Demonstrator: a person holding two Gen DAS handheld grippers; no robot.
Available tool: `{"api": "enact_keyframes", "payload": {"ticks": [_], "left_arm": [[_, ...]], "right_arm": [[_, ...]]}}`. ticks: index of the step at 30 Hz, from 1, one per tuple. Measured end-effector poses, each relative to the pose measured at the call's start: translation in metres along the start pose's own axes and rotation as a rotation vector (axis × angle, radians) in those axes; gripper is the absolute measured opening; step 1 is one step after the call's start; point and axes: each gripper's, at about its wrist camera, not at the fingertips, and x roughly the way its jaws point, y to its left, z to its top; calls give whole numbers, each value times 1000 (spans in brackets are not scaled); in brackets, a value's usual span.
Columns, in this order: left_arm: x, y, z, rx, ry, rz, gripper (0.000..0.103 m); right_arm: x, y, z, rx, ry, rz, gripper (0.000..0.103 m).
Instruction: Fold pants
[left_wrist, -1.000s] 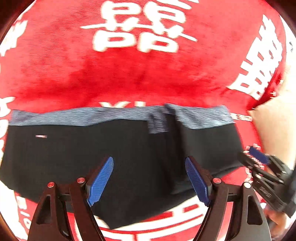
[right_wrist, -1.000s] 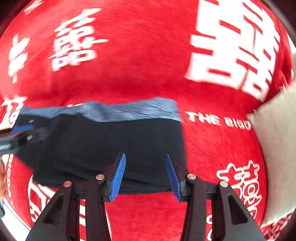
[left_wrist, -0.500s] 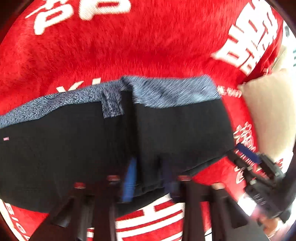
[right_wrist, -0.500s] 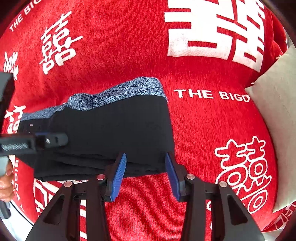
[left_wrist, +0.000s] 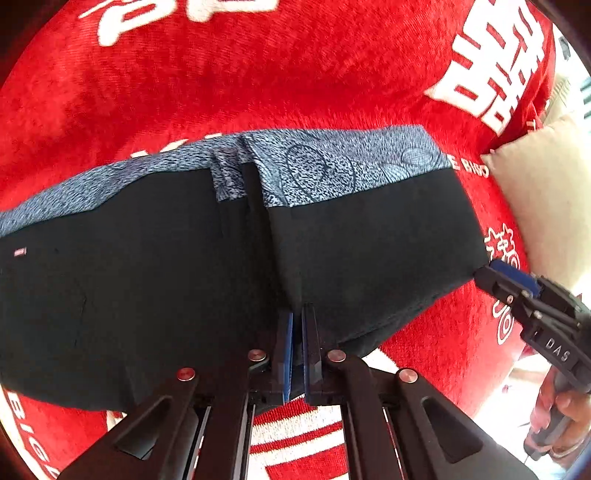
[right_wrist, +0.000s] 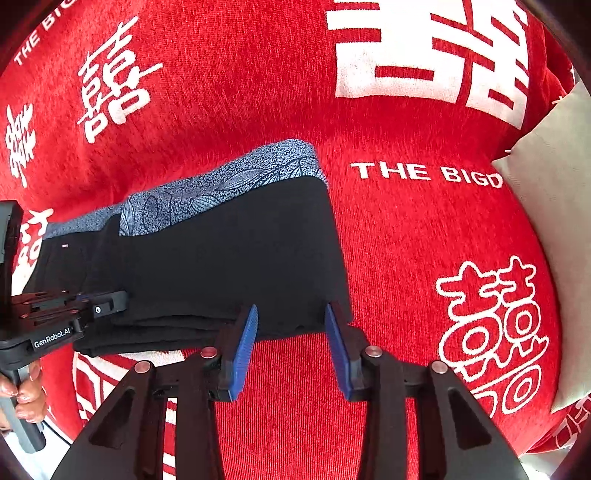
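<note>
The black fabric pants with a blue-grey patterned waistband (left_wrist: 229, 266) lie flat on a red plush cover printed with white characters (left_wrist: 258, 85), already doubled over near the middle. They look soft, light and limp: they will drape and sag wherever they are lifted, so a hold on the layered near hem, at two well-separated points, should carry the whole fold evenly.

The left gripper (left_wrist: 297, 321) has its blue-padded fingers clenched together on the near edge at the central fold; the jaws have just been closing, with cloth between them. The right gripper (right_wrist: 290, 325) stands at the near right corner, its fingers (right_wrist: 243, 347) straddling the hem; they have been narrowing, but whether the pads already press the cloth is hard to judge from here, and a gap seems to remain.

A cream cushion (right_wrist: 554, 229) lies to the right, well apart from the pants. Nothing lies on the garment or blocks a fold away from the near edge.
</note>
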Motion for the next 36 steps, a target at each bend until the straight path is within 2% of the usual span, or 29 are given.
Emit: {"api": "enact_keyframes", "payload": {"ticks": [2,7,11,16,19,23,26,28,33,36], "left_arm": [[-8,-1,-1,-29,-20,20,7],[-31,-12,9,-16,-68,92,7],[-39,-18,30,-17,-94,88,7],[-24,-26,60,-25,-112,77,7],[1,-26,71,-36,-87,128,7],[19,-8,61,-80,-58,133,7],[22,-7,49,-59,-74,144,7],[22,-9,46,-43,-89,155,7],[13,-9,45,-88,-76,134,7],[4,-8,43,-97,-69,146,7]], "right_arm": [[-1,-2,0,8,5,13,42],[-12,-13,14,54,-30,39,42],[-9,-26,35,106,-35,51,42],[8,-38,66,161,-25,84,38],[23,-38,86,177,-15,110,38],[43,-22,102,131,12,147,37],[68,0,97,24,59,59,39],[81,6,93,-10,64,33,40],[70,6,91,1,53,56,40],[54,6,88,-4,43,62,40]]}}
